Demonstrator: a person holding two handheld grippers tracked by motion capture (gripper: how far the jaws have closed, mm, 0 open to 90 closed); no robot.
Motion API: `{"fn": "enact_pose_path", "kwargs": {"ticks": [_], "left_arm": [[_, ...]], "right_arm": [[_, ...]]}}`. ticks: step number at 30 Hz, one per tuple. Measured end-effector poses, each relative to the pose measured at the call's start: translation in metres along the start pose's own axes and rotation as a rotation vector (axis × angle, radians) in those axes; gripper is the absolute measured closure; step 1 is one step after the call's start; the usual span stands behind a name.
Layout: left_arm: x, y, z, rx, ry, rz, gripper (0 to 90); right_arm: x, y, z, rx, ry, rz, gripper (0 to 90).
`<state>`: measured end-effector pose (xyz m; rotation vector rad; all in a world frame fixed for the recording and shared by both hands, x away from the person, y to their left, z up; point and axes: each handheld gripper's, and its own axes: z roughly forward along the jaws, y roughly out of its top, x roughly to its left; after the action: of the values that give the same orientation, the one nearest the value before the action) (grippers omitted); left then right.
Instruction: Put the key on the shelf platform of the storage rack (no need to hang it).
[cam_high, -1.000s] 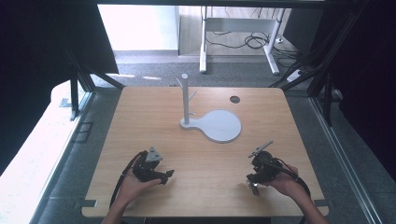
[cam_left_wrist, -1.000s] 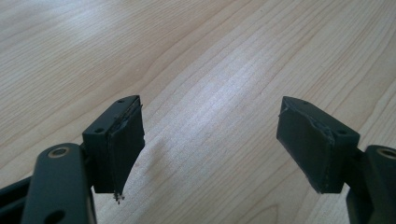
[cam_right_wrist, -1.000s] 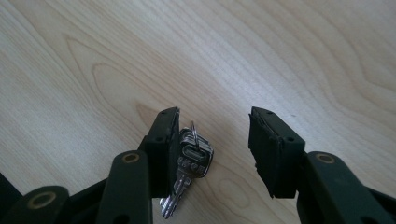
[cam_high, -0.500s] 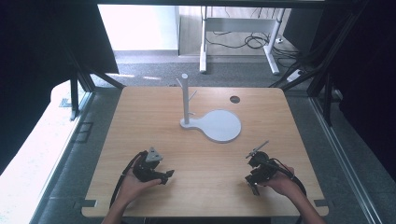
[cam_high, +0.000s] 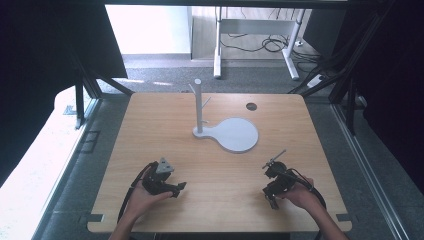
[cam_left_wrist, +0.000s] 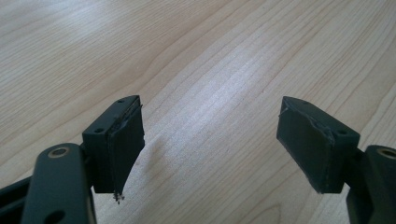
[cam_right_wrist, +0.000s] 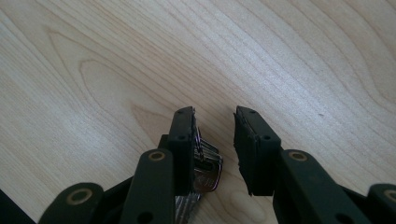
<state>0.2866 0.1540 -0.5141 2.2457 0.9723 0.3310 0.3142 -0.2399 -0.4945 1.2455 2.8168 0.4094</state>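
Silver metal showed between my right gripper's (cam_right_wrist: 214, 122) jaws: a small bunch of keys (cam_right_wrist: 204, 173) lay low in the frame of the right gripper view, pressed against the inner face of the jaw on the frame's left. The jaws stood a little apart, with a clear gap between the keys and the other pad, so I judged they were not clamped on anything; the keys seemed to lie on the wooden table (cam_high: 165, 125), the jaws straddling them, ready either to close or to lift away.

My left gripper (cam_left_wrist: 210, 140) was spread wide with nothing between its pads, bare wood grain beyond. I judged it was parked there, low near the lower left of the high view (cam_high: 161, 180), to stay out of the way.

From the high view I could see what neither gripper view gave: the white stand (cam_high: 199, 106) with its pegs and round base plate, upper centre of the table, well apart from both hands and likely where keys would hang. The keys themselves were too small to make out there under my right hand (cam_high: 295, 192); the close view alone revealed them.
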Motion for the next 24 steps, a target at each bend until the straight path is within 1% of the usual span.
{"fn": "enact_pose_path", "kwargs": {"ticks": [9,14,18,24], "left_arm": [[-0.0003,-0.0003,0.0013,0.005,-0.001,0.000,23.4],[-0.0008,-0.0006,0.0025,0.010,-0.002,-0.001,23.3],[-0.0005,-0.0008,0.0026,0.011,-0.002,-0.001,23.3],[0.0006,-0.0012,0.0028,0.010,-0.003,-0.003,23.3]], "right_arm": [[-0.0037,-0.0002,-0.0013,-0.003,-0.001,0.017,70.8],[-0.0031,0.0005,0.0020,0.010,0.012,0.018,73.1],[-0.0023,0.0012,0.0032,0.021,0.012,0.020,75.0],[0.0000,0.0023,0.0031,0.046,0.029,0.017,82.0]]}}
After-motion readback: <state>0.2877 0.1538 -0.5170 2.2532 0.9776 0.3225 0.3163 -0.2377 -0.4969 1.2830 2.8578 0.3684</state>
